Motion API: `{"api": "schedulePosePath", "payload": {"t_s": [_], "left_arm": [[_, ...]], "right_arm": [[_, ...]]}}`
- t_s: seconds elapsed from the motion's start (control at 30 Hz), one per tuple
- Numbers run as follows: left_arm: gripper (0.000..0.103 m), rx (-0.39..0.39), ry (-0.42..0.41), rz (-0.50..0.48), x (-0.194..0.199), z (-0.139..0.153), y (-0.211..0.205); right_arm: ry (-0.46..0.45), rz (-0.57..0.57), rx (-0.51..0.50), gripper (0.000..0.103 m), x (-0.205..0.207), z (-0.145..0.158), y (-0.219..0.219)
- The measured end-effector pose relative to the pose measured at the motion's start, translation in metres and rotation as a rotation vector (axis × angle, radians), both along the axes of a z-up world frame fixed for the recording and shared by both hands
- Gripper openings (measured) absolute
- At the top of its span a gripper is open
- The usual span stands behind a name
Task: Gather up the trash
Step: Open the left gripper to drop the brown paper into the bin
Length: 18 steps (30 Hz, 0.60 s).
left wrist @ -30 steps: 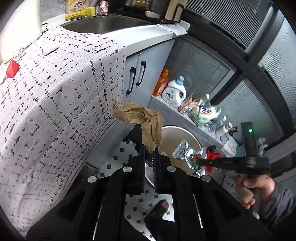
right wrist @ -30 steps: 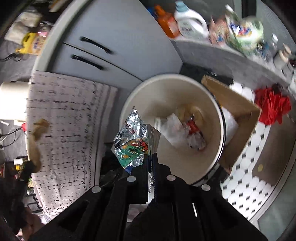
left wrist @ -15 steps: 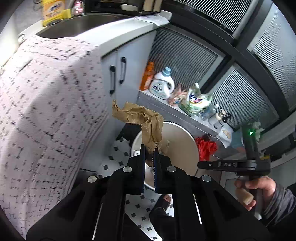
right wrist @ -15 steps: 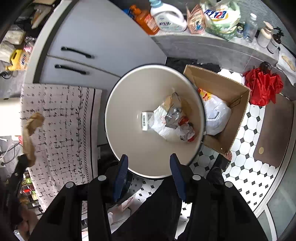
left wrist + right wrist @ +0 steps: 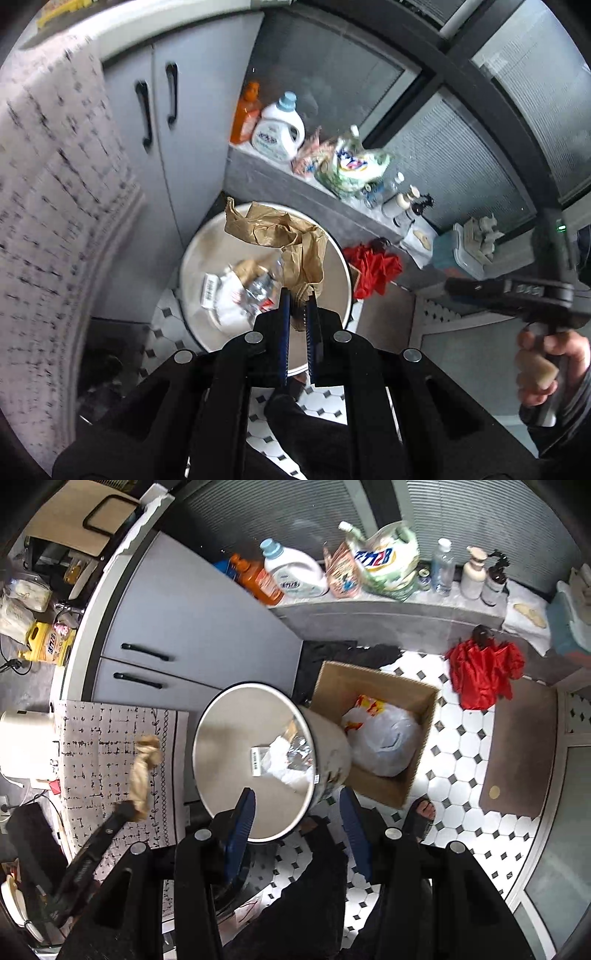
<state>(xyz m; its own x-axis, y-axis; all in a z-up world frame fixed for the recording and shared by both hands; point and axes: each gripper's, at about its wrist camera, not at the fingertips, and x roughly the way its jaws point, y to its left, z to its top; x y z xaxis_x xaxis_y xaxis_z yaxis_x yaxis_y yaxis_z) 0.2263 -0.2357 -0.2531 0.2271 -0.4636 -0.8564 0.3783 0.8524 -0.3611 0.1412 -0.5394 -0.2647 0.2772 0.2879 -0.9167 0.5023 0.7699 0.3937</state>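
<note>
Two grippers hover over the bin (image 5: 207,716): left gripper (image 5: 297,299) clenches crumpled brown paper (image 5: 291,240), right gripper (image 5: 295,812) gapes, holding nothing.

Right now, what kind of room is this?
Likely a home kitchen or utility corner: grey cabinets, detergent bottles on a ledge, tiled floor, and a trash bin.

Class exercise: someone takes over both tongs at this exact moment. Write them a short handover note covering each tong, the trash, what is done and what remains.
Left tongs: shut on the crumpled brown paper, held above the open trash bin.
Right tongs: open, holding nothing, near the bin's rim.
Done: wrappers and other trash lie at the bin's bottom.
Left: open the left tongs to drop the paper into the bin.
</note>
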Motion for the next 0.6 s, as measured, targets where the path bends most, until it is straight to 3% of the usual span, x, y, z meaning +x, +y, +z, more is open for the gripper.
{"api": "schedulePosePath", "payload": {"t_s": [0.2,0.3,0.33,0.37,0.6], "left_arm": [[0.012,0.026,0.083,0.029,-0.003,-0.042,-0.012],[0.038,0.026,0.094,0.07,-0.005,-0.049,-0.011],[0.052,0.024,0.087,0.084,-0.007,-0.048,-0.01],[0.057,0.017,0.076,0.1,-0.009,-0.046,-0.007],[0.072,0.03,0.035,0.163,-0.008,-0.023,0.017]], "right_arm": [[0.001,0.015,-0.038,0.048,-0.011,0.01,-0.022],[0.006,0.031,-0.051,0.048,-0.014,0.009,-0.033],[0.007,0.035,-0.055,0.048,-0.014,0.01,-0.035],[0.008,0.039,-0.057,0.048,-0.013,0.01,-0.038],[-0.024,0.074,-0.047,0.054,0.007,0.018,-0.029]]}}
